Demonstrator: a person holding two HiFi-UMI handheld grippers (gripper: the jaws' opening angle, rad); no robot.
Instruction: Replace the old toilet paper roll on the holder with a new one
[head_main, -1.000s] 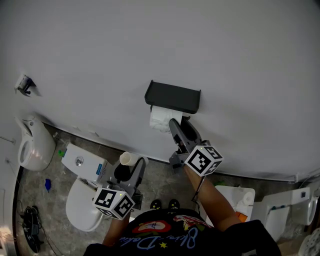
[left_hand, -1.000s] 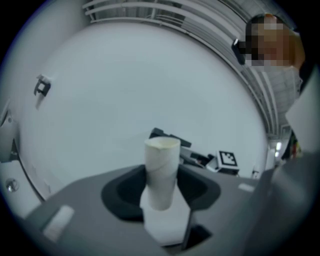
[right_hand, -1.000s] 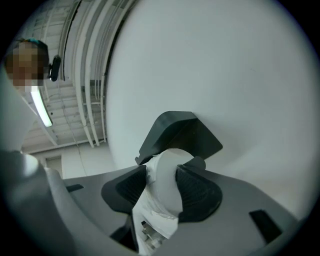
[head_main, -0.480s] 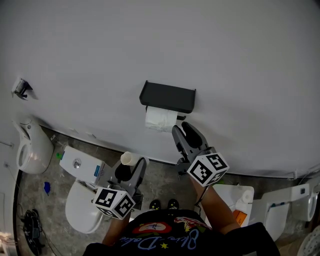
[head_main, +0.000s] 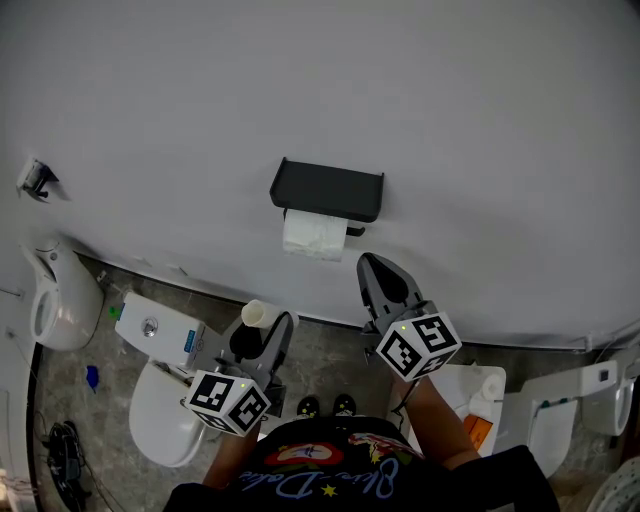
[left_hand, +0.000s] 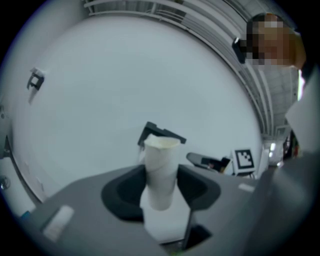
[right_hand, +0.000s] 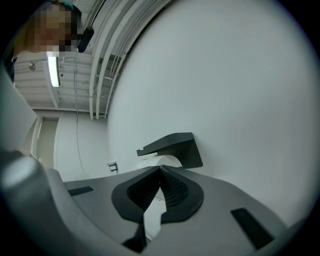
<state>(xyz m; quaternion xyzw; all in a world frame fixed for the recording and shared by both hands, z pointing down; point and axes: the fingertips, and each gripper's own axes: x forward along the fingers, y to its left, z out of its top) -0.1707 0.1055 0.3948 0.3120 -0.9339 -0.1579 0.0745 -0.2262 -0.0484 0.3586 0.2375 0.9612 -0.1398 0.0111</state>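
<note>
Finding: the fresh white toilet paper roll (head_main: 312, 234) hangs under the black wall-mounted holder with a flat shelf top (head_main: 327, 190), so the swap reads as nearly complete.

The right hand-held gripper (head_main: 372, 262) is clenched on nothing, near the holder's lower right corner and clear of the roll.

The left hand-held gripper (head_main: 262, 335) grasps the bare cardboard tube of the old roll (head_main: 256, 316), upright, well below the holder.

Recommendation: confirm the roll is seated and its loose end hangs free. Keep the clamp on the tube light, since thin card should crush easily, and carry it upright to disposal.
</note>
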